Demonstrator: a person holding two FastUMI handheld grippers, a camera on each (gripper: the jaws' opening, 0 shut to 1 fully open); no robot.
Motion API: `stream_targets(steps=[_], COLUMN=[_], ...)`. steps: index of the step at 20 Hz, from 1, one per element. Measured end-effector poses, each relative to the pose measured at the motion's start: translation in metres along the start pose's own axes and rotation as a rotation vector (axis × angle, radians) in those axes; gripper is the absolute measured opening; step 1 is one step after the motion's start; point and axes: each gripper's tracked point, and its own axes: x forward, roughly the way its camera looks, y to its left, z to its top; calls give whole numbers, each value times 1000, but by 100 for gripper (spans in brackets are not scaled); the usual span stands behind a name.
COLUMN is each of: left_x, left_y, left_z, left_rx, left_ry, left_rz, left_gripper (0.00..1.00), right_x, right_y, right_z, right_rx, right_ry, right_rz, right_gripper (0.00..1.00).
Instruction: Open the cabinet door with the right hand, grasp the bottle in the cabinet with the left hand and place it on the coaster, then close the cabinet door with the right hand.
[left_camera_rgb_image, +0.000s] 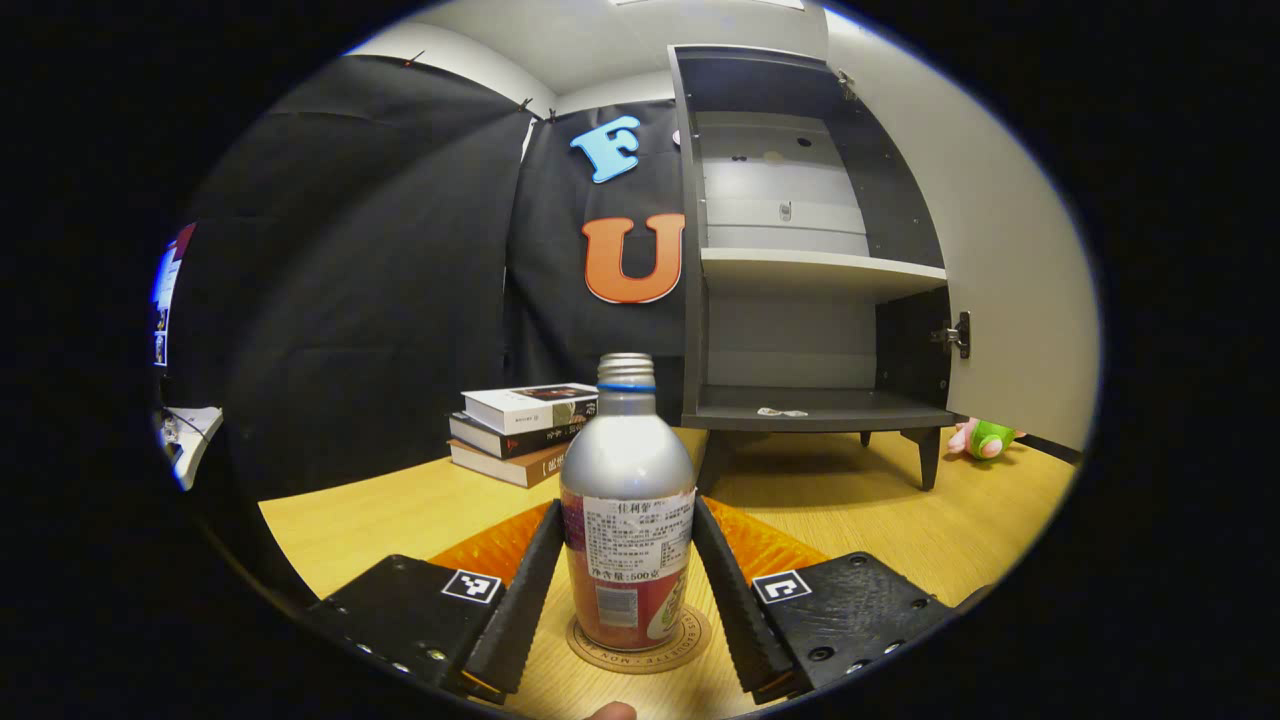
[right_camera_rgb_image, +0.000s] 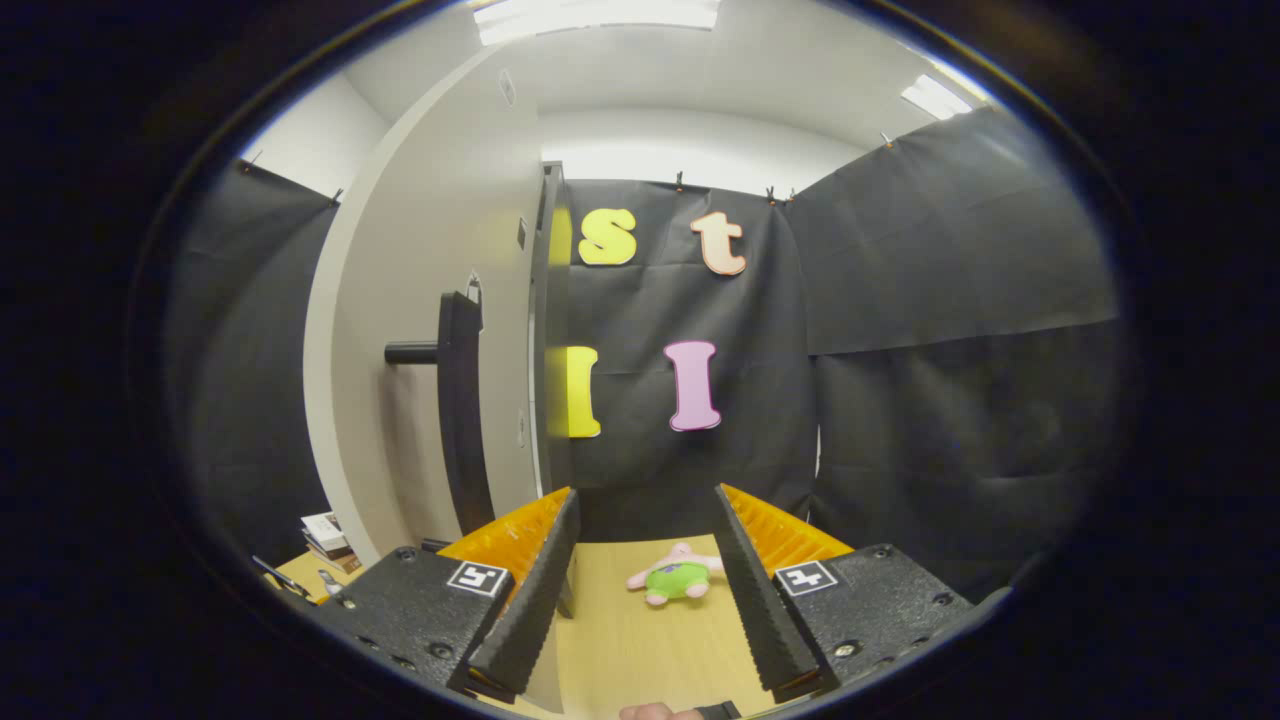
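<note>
Left gripper view:
- Left gripper (left_camera_rgb_image: 628, 570): black ribbed fingers spread apart, one on each side of the silver aluminium bottle (left_camera_rgb_image: 627, 500). Contact between pads and bottle wall not confirmable; fingers lie close alongside, apparently just clear of the label.
- Bottle: upright, centred between the fingers, threaded neck with blue ring uppermost, red band at the base.
- Round brown cork coaster (left_camera_rgb_image: 640, 645): directly under the bottle, between the fingertips, rim exposed in front of the bottle base.
- Light wooden table (left_camera_rgb_image: 880, 510): beneath coaster and gripper.
- Dark grey cabinet (left_camera_rgb_image: 800, 250): ahead and to the right of the fingers, interior exposed, white shelf across the middle, lower compartment holding only a small pale scrap.
- White cabinet door (left_camera_rgb_image: 1000, 250): swung wide, far right of the gripper.
- Stack of three books (left_camera_rgb_image: 520, 430): ahead and left of the fingers, behind the bottle.
- Pink and green plush toy (left_camera_rgb_image: 985, 438): on the table, far right, under the door edge.

Right gripper view:
- Right gripper (right_camera_rgb_image: 645, 590): fingers apart, nothing between them.
- Cabinet door (right_camera_rgb_image: 430, 330): ahead and left of the fingers, outer face visible, black bar handle (right_camera_rgb_image: 455, 410) well above the left finger, not touched.
- Plush toy (right_camera_rgb_image: 675, 577): on the table straight ahead, seen between the fingers, farther off.
</note>
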Motion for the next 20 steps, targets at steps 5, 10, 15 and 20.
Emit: stream_targets(steps=[5, 10, 15, 20], left_x=[-7, -10, -16, -32], left_y=[-2, -6, -5, 0], left_z=[-2, -2, 29, 121], left_rx=[56, 61, 54, 54], left_ry=[-13, -16, -66, -168], left_rz=[6, -7, -17, -16], left_gripper=[77, 79, 94, 96], right_x=[1, 2, 2, 4], right_y=[0, 0, 0, 0], right_z=[0, 0, 0, -2], right_rx=[7, 3, 5, 34], right_ry=[-2, -2, -5, -11], right_rz=[3, 2, 2, 8], right_gripper=[82, 83, 82, 82])
